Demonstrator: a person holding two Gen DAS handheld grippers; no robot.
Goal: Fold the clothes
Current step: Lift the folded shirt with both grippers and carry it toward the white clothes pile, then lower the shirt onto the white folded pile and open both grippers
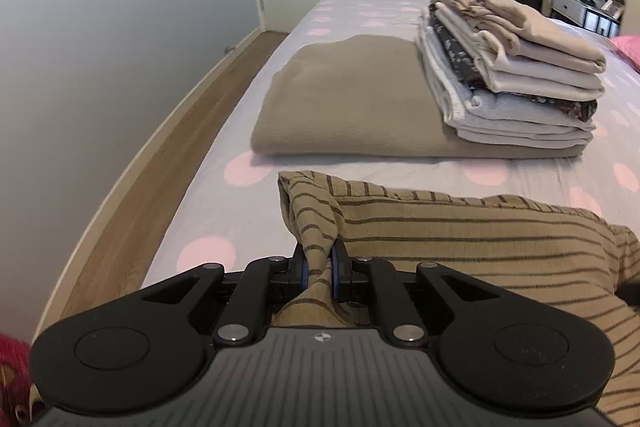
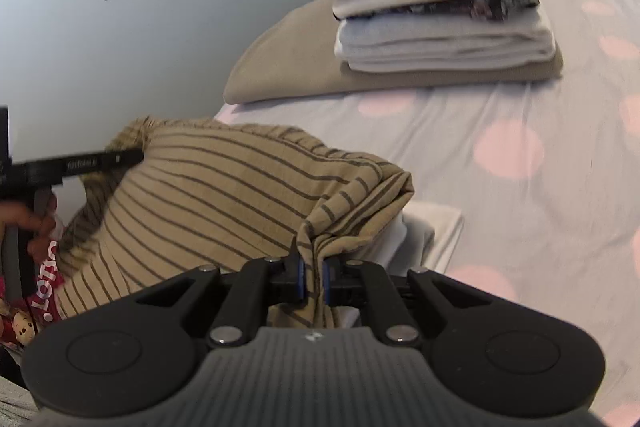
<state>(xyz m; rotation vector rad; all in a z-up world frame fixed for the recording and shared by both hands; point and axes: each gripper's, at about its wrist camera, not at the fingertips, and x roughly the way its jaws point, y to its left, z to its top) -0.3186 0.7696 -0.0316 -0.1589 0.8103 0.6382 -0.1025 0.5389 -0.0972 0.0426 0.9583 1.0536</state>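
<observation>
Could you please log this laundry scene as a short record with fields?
surface: bed with grey, pink-dotted sheet
garment in work: tan shirt with dark stripes
left gripper: shut on a bunched corner of the shirt
right gripper: shut on another corner
finished items: stack of folded clothes resting on a folded beige blanket
under shirt: white folded cloth

Ahead of my grippers a band of bare pale bedsheet with pink dots (image 1: pixel 248 171) lies open. Beyond it the flat folded taupe blanket (image 1: pixel 344 99) blocks the way, with a tall stack of folded cream, grey and floral clothes (image 1: pixel 512 67) on its right part. The white wall (image 1: pixel 120 47) closes my left.
</observation>
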